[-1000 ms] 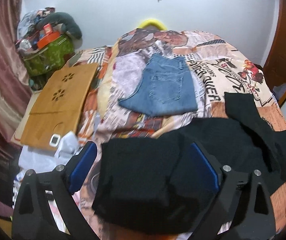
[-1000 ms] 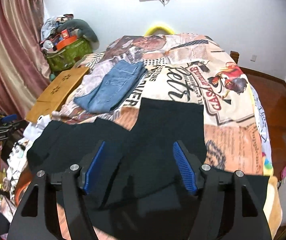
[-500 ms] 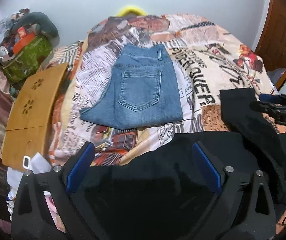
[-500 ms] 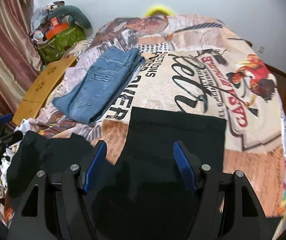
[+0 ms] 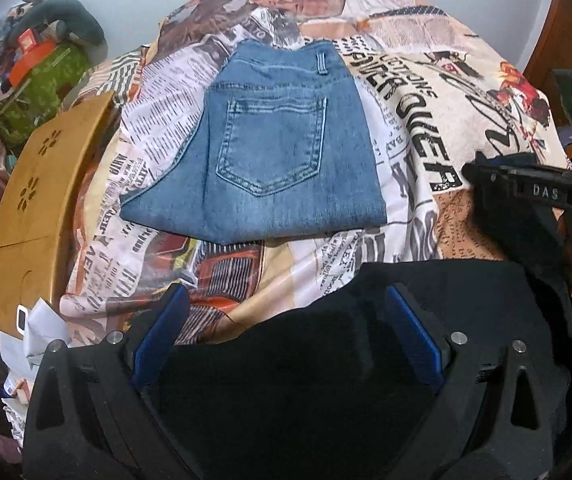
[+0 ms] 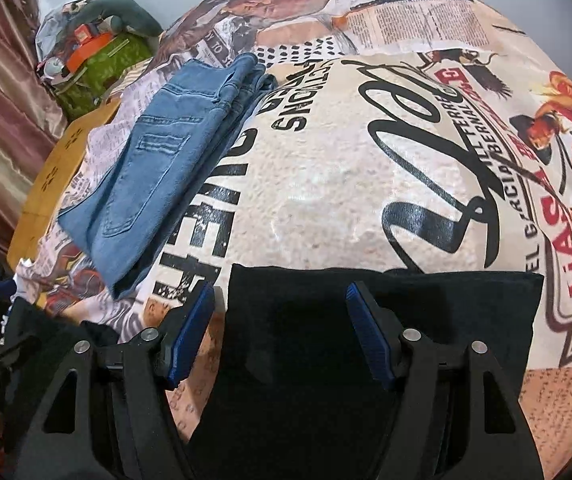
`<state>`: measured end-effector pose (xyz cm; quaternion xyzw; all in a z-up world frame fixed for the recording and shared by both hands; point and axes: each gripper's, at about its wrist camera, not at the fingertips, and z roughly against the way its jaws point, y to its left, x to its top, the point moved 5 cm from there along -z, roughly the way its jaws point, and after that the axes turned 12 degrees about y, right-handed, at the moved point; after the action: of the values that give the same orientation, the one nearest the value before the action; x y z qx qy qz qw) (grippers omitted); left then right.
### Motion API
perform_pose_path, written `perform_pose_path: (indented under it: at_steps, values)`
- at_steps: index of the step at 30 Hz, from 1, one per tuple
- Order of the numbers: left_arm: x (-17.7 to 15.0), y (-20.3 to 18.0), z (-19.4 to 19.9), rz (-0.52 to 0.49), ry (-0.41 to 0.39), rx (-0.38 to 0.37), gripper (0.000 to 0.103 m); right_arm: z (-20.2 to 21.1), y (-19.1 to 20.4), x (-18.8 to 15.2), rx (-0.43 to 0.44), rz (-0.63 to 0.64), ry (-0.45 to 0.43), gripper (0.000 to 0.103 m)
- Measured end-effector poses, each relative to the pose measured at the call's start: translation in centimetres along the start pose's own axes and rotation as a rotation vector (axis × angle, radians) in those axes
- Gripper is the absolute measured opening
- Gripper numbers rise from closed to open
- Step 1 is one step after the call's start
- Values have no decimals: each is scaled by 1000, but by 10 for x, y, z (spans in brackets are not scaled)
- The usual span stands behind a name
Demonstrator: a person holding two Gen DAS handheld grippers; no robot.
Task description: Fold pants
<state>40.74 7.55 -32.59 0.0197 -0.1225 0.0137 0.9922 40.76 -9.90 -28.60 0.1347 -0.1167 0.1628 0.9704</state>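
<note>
Left hand-held gripper (image 5: 281,332) hangs over the near edge of the bed (image 5: 406,80), its blue pads spread wide with the black pants (image 5: 306,380) lying under and between them; whether any cloth is actually caught I cannot tell. Right hand-held gripper (image 6: 279,330) is spread the same way over the other part of the black pants (image 6: 386,320), whose far edge lies straight across the printed bedcover — it looks like a leg or a folded panel laid flat.

Farther up the bed, toward the left, a pair of blue jeans (image 5: 273,148) sits already folded into a compact stack, back pocket up. So one garment appears finished. The black pair seems only partly done: in the left view its cloth spreads unevenly toward the right, so it likely needs smoothing and at least another fold.
</note>
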Motion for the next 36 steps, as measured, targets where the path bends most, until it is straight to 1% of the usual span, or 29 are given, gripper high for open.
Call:
perform_pose_path:
  at_steps: [1,3,5,6,8,11,15,16,19,23,27,29,32,34,36]
  values:
    - [-1,-1,-1,0,4,0,98,2,-2,0,0,-2,-9,47]
    - [-2,-2,-1,2,13,-4,98,7,-11,0,13,-26,-15,23]
    - [-5,-4,1,-3,14,0,98,12,-17,-1,40,-50,-10,14]
    - [-6,-6,4,-8,11,4,98,17,-20,-3,41,-56,-15,11]
    - [-10,-8,9,-15,11,4,98,27,-20,-8,28,-52,-31,11]
    - [-18,-16,16,-29,26,-9,98,52,-19,-16,29,-45,-71,10]
    - [-29,-34,26,-55,42,-35,98,103,-28,-31,14,-42,-155,10]
    - [-32,-40,29,-65,45,-42,98,123,-35,-39,5,-48,-188,10]
    - [-39,-59,37,-94,53,-56,98,166,-53,-56,-10,-82,-261,10]
    - [-46,-90,46,-139,62,-63,98,223,-84,-84,-9,-149,-357,10]
    - [-57,-124,51,-198,81,-62,98,263,-107,-110,-20,-186,-411,10]
    - [-66,-145,53,-240,87,-64,98,275,-113,-121,-26,-192,-426,10]
    - [-78,-168,53,-293,93,-59,98,288,-120,-147,-40,-189,-443,10]
    - [-86,-183,52,-327,100,-52,98,286,-124,-167,-53,-187,-427,10]
    - [-92,-194,50,-351,111,-51,98,277,-132,-187,-66,-194,-394,10]
